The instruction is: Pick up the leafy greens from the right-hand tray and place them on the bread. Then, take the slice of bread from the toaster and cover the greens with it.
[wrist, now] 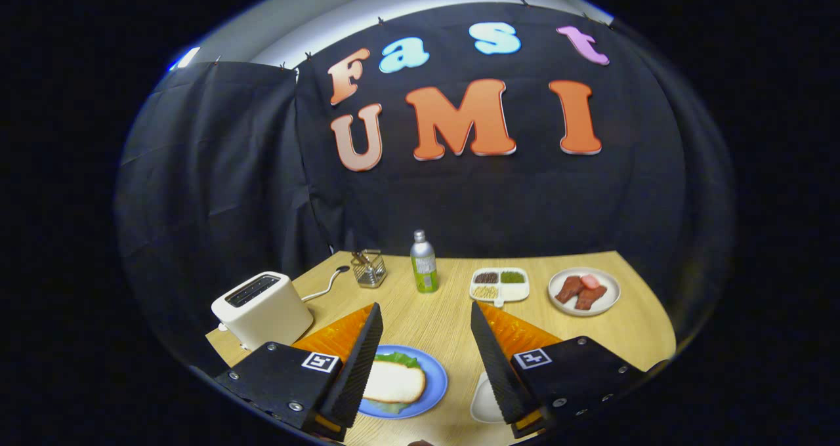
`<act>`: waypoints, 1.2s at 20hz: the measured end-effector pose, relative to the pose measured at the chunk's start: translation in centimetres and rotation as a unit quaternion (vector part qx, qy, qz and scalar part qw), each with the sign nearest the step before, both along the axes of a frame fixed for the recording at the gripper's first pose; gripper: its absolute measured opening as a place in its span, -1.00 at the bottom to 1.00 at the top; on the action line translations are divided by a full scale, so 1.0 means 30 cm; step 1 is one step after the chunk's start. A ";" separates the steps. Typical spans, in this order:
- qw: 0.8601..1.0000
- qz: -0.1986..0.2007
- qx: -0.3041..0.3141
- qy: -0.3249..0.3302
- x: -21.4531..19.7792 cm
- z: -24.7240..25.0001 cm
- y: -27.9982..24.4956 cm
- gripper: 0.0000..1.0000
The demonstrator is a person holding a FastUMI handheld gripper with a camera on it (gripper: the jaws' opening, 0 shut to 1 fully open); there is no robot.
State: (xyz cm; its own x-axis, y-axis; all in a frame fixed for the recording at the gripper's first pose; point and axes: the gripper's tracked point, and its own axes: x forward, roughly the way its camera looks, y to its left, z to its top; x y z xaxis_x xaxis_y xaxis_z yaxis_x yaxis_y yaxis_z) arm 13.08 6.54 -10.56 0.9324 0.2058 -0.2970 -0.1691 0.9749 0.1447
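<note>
My gripper (425,308) is open above the wooden table (433,321), with nothing between its fingers. Low between the fingers, close to the left one, a blue plate (436,384) holds a slice of bread (394,382). Leafy greens (397,359) poke out from under the slice at its far edge and near edge. A white toaster (262,308) stands beyond the left finger, and its top slots look dark. A white tray (485,400) shows partly from behind the right finger, with the rest hidden.
Along the back of the table stand a wire holder (369,267), a green bottle (424,262), a divided white dish (500,284) of seeds and a plate of meat pieces (584,290). The toaster's cable (325,288) runs toward the holder.
</note>
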 end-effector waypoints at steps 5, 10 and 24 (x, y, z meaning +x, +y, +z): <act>0.997 -0.019 -0.026 -0.072 -0.101 0.184 -0.016 0.77; 0.990 -0.056 -0.044 -0.118 -0.178 0.258 -0.044 0.89; 0.978 -0.089 -0.052 -0.183 -0.301 0.306 -0.104 0.94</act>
State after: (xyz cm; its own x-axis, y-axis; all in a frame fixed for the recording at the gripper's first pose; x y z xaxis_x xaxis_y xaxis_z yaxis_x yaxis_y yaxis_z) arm 4.06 3.43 -1.38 0.9984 0.0163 0.0534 -0.0166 0.9998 0.0057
